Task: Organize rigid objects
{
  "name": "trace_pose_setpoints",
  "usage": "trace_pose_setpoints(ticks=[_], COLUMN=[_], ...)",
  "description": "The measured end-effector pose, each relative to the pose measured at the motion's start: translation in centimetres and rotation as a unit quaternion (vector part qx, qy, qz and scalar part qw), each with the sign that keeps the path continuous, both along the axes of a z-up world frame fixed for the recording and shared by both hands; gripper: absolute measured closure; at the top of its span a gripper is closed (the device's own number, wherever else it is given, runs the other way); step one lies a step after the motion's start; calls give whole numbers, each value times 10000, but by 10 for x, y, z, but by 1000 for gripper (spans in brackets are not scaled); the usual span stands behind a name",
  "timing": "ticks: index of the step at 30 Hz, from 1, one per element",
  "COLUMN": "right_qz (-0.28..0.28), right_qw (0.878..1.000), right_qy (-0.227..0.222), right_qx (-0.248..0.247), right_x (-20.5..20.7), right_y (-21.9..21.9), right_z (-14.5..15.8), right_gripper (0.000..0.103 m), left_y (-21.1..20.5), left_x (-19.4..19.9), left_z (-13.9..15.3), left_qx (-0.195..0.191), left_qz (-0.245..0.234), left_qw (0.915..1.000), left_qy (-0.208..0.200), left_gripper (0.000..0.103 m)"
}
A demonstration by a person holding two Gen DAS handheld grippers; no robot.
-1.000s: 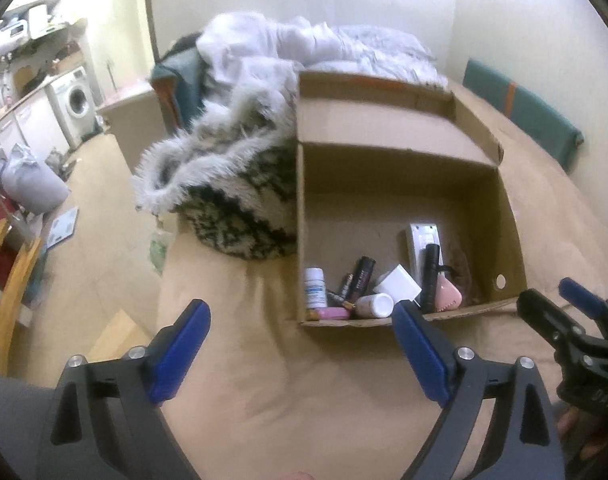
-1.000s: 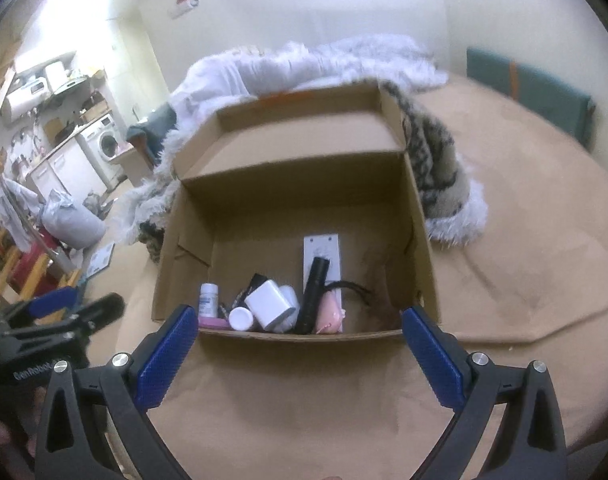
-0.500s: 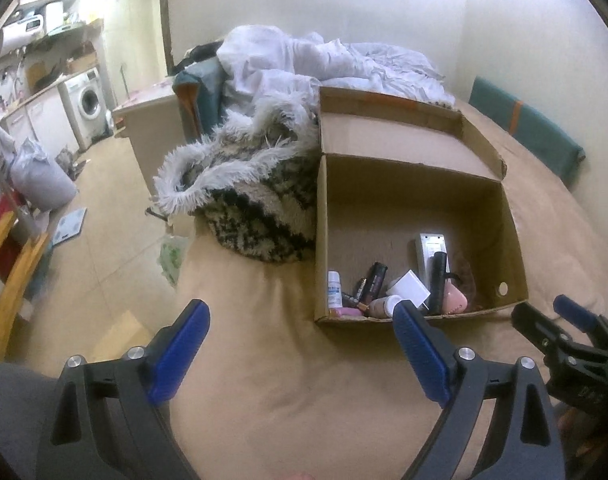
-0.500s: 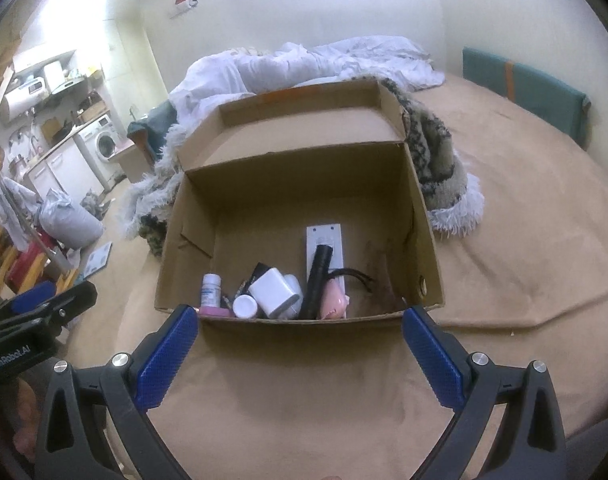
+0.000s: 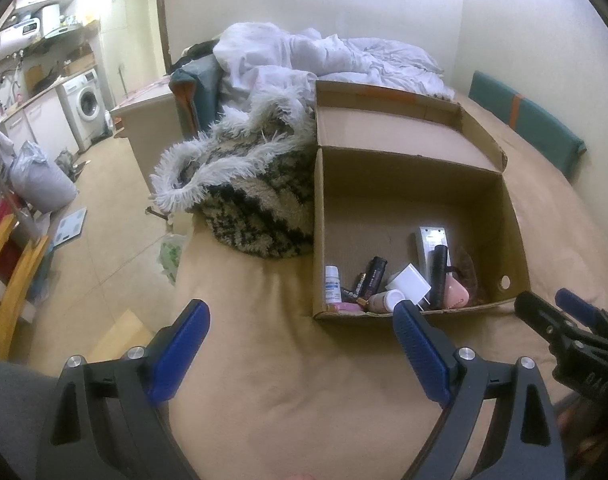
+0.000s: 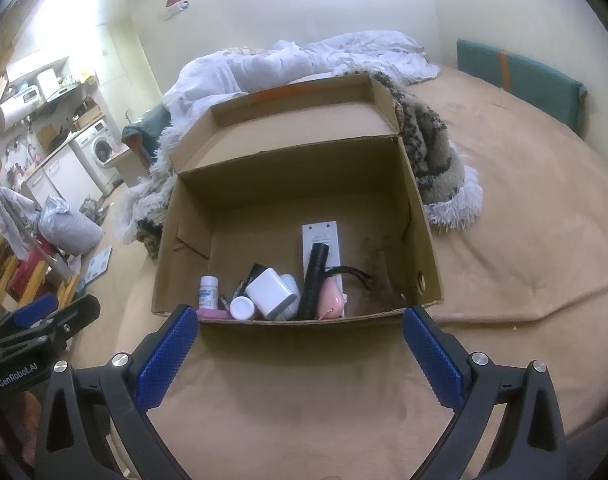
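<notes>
Cardboard box (image 6: 291, 216) at frame centre, dead ahead of right gripper (image 6: 299, 356); small items piled against near wall. Right gripper nearer, jaws wide, empty. Left gripper (image 5: 299, 356) likewise empty, box up-right.

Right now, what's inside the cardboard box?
Cardboard box: white bottle, white charger, black flashlight, white remote, pink item. Anything beneath the pile is hidden.

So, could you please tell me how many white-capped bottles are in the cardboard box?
2: one small bottle stands upright in the box's near-left corner; another lies beside it, cap toward the camera. Others may hide beneath the pile.
</notes>
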State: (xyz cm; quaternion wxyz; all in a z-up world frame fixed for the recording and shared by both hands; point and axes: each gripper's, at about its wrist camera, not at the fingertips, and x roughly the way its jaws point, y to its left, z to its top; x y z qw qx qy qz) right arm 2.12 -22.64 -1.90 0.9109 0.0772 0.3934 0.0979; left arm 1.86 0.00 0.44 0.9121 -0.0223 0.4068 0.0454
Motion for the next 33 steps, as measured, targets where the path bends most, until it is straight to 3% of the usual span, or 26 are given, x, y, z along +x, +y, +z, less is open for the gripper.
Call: trace_pose_setpoints(ticks=[33], right_qz=[-2], right_qw=[10000], right_qy=[10], right_qx=[10], right_x=[1], right_y=[-1], right_z=[0], right_gripper=[0], left_y=[-5], left_x=[-2], left_z=[-2], left_qx=[-22], left_qz=[-145], left_qw=[9999], left_qy=[-53], left_gripper=[11])
